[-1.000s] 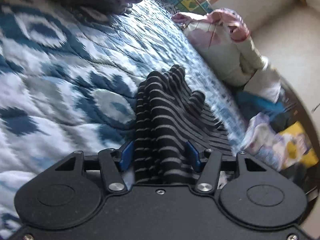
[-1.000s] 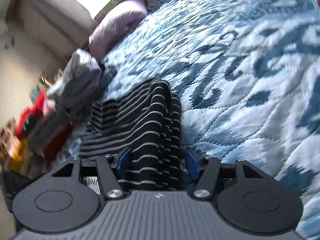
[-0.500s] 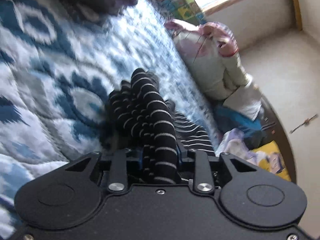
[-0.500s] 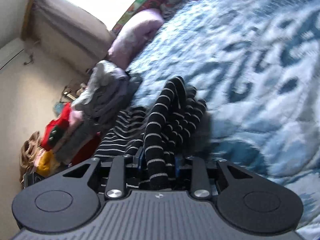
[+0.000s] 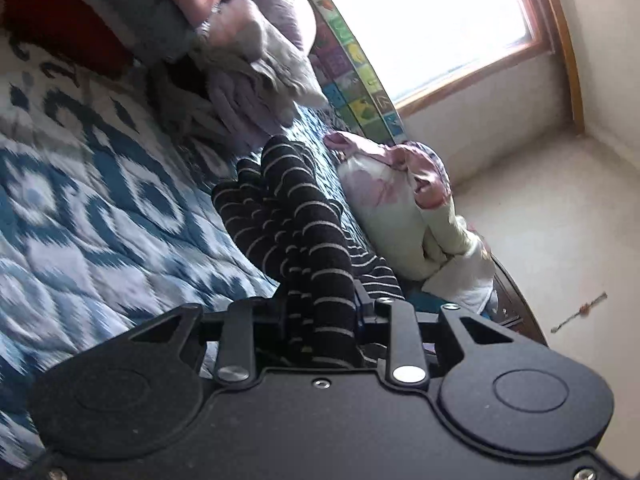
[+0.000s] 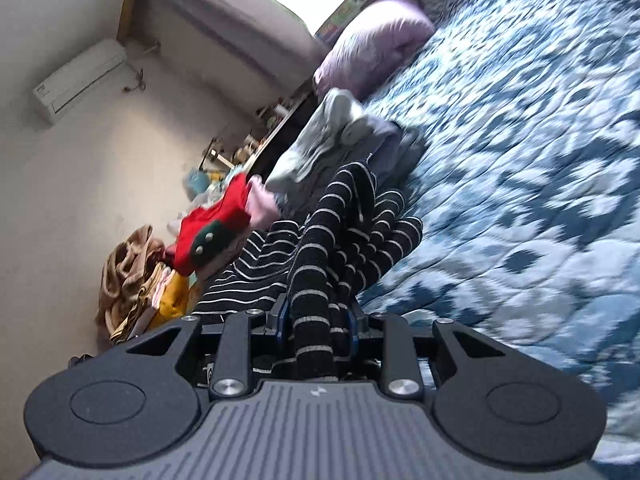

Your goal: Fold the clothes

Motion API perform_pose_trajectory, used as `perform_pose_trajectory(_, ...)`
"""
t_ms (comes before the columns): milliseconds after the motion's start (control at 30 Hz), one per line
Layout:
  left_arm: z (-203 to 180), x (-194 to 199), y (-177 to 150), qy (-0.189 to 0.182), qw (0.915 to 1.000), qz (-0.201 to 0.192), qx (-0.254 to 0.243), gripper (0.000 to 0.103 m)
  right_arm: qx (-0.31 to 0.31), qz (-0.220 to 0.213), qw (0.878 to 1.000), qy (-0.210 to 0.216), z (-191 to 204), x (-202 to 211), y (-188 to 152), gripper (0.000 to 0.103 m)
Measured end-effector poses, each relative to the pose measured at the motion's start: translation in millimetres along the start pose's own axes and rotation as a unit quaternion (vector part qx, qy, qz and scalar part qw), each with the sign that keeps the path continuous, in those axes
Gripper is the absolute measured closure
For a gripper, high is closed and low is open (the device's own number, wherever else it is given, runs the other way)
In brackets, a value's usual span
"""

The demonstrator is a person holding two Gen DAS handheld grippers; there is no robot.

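Between the narrowed jaws of the left gripper (image 5: 320,312) a bunched fold of the black knit garment with thin white stripes (image 5: 296,232) is pinched tight, the cloth filling the whole gap; between the jaws of the right gripper (image 6: 316,320) another thick fold of the same striped garment (image 6: 340,240) is clamped in the same way, blue pads just showing on either side of it. From each grip the striped garment rises in rumpled ridges and hangs down toward the blue-and-white patterned quilted bedspread (image 5: 100,220) (image 6: 540,140); part of it spreads flatter at the bedspread's edge, though whether it rests there is hard to tell; both views are blurred. Beyond the striped garment in the left view lies a heap of grey and lilac clothes (image 5: 248,80), and beside the garment a pale cream and pink bundle of cloth (image 5: 400,216) sits at the edge of the bedspread, under a bright wood-framed window (image 5: 440,20). In the right view a pale grey-green crumpled garment (image 6: 328,136) lies just beyond the striped garment, a red cloth piece with a green patch (image 6: 212,228) beside it, a lilac pillow (image 6: 376,40) farther along the bedspread, and a white wall-mounted air conditioner (image 6: 76,76) high on the wall.
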State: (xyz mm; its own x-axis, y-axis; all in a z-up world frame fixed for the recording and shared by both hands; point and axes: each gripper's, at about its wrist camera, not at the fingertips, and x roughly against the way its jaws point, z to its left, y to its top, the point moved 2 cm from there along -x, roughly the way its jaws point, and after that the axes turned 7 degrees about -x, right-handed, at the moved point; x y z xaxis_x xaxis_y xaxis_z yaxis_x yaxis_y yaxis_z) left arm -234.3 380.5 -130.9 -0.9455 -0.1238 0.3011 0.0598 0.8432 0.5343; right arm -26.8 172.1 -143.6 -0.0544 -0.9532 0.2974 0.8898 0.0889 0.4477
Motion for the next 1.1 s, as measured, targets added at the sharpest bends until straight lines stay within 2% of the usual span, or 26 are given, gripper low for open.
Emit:
perform_pose_trajectory(100,8,-1,22,0.003,0.9999,-0.009,0.003,0.077,0.009,0.02,1.0,0.007,9,-24,9,0.074)
perform_pose_trajectory(267,8,-19,80,-0.006,0.999,-0.043,-0.008,0.077,0.031,0.032,0.999,0.026,28,-69,52,0.074)
perform_pose_trajectory(567,-2,-77,226,-0.044,0.9919,-0.115,-0.033,0.077,0.089,0.002,0.993,0.076,85,-167,189,0.074)
perform_pose_trajectory(700,8,-109,272,-0.047,0.9915,-0.12,-0.016,0.077,0.077,-0.014,0.992,0.1,97,-209,248,0.074)
perform_pose_trajectory(767,26,-128,280,-0.026,0.9931,-0.115,-0.004,0.077,0.06,-0.014,0.993,0.105,89,-232,267,0.074)
perform_pose_trajectory(800,41,-140,279,-0.006,0.9943,-0.106,0.007,0.076,0.051,-0.007,0.994,0.094,77,-246,269,0.074)
perform_pose_trajectory(833,57,-152,277,0.022,0.9951,-0.095,0.018,0.076,0.043,-0.001,0.996,0.084,64,-260,272,0.074)
perform_pose_trajectory(867,72,-165,271,0.071,0.9945,-0.075,0.018,0.076,0.034,0.005,0.997,0.073,52,-274,274,0.074)
perform_pose_trajectory(900,78,-177,266,0.119,0.9914,-0.055,-0.004,0.077,0.021,0.017,0.998,0.053,33,-291,270,0.074)
perform_pose_trajectory(933,76,-182,262,0.139,0.9887,-0.052,-0.024,0.077,0.004,0.034,0.999,0.019,9,-309,263,0.075)
perform_pose_trajectory(967,72,-183,261,0.139,0.9881,-0.059,-0.029,0.077,-0.013,0.051,0.999,-0.014,-15,-328,255,0.077)
perform_pose_trajectory(1033,70,-182,264,0.138,0.9883,-0.062,-0.021,0.077,-0.037,0.023,0.999,0.018,-28,-329,250,0.077)
perform_pose_trajectory(1100,68,-183,265,0.145,0.9874,-0.055,-0.029,0.074,-0.037,0.019,0.999,0.019,-26,-327,249,0.077)
